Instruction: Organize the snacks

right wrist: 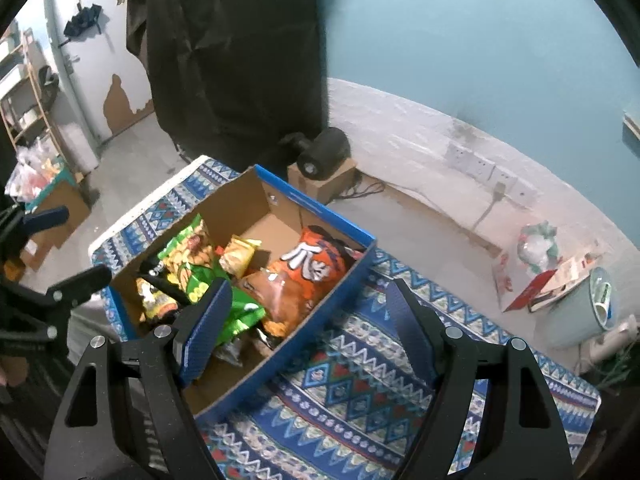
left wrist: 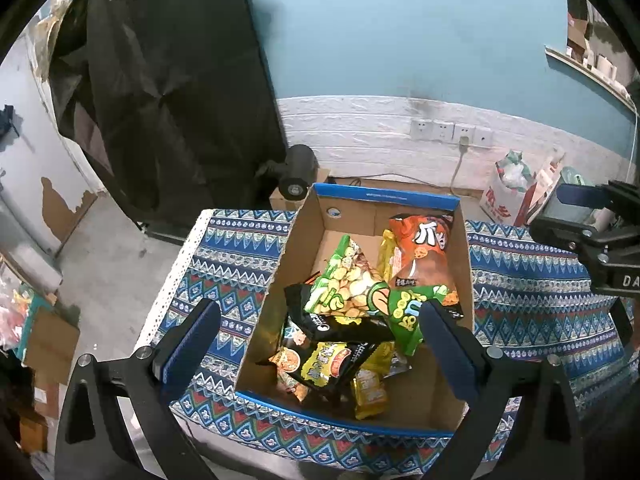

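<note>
An open cardboard box (left wrist: 384, 196) with a blue rim stands on a patterned blue tablecloth (left wrist: 228, 264). Inside it lie an orange chip bag (left wrist: 424, 252), a green snack bag (left wrist: 352, 284), a black packet (left wrist: 340, 328) and small yellow packets (left wrist: 370, 394). My left gripper (left wrist: 320, 344) hovers over the near half of the box, open, its pads apart from the bags below. In the right wrist view my right gripper (right wrist: 310, 320) is open and empty above the right wall of the box (right wrist: 320, 208), beside the orange bag (right wrist: 312, 268) and green bag (right wrist: 188, 256).
Behind the table a black cylinder lamp (left wrist: 298, 168) rests on a small carton, next to a tall black fabric screen (left wrist: 168, 80). White shopping bags (right wrist: 536, 256) and a pale bin (right wrist: 588, 304) sit on the floor at the right. Bare tablecloth (right wrist: 360, 380) lies right of the box.
</note>
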The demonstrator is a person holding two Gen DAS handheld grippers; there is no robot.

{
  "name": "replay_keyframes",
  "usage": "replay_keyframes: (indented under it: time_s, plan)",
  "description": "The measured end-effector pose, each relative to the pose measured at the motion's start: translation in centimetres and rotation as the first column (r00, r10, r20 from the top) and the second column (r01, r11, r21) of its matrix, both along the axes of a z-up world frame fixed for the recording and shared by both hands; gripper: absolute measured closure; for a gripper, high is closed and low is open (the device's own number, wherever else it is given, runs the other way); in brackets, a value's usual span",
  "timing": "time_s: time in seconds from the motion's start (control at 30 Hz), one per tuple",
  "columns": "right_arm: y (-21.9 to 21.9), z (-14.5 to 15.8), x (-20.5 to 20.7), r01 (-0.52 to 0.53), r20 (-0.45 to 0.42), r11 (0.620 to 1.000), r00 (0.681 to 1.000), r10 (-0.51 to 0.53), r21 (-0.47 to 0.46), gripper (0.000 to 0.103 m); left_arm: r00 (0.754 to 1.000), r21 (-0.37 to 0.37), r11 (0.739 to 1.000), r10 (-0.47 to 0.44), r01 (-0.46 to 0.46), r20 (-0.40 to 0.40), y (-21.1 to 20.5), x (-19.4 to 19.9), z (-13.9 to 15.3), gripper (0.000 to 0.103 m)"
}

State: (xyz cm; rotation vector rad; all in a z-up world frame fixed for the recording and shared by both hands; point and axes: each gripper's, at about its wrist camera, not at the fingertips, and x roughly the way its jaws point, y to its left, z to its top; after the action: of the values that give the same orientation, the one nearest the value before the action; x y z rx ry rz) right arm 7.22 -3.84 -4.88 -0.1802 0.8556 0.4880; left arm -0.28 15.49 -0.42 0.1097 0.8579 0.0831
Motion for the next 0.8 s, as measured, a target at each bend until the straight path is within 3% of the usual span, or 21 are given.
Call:
replay_keyframes:
  time_s: [0.8]
  plan:
    - [-2.9, 0.1, -1.2, 0.020, 0.010, 1.000, 1.000, -0.019, -0.022, 0.025, 1.000, 0.027, 0.999, -0.020, 0.021, -0.022, -1.2, 0.3, -0.2, 0.002]
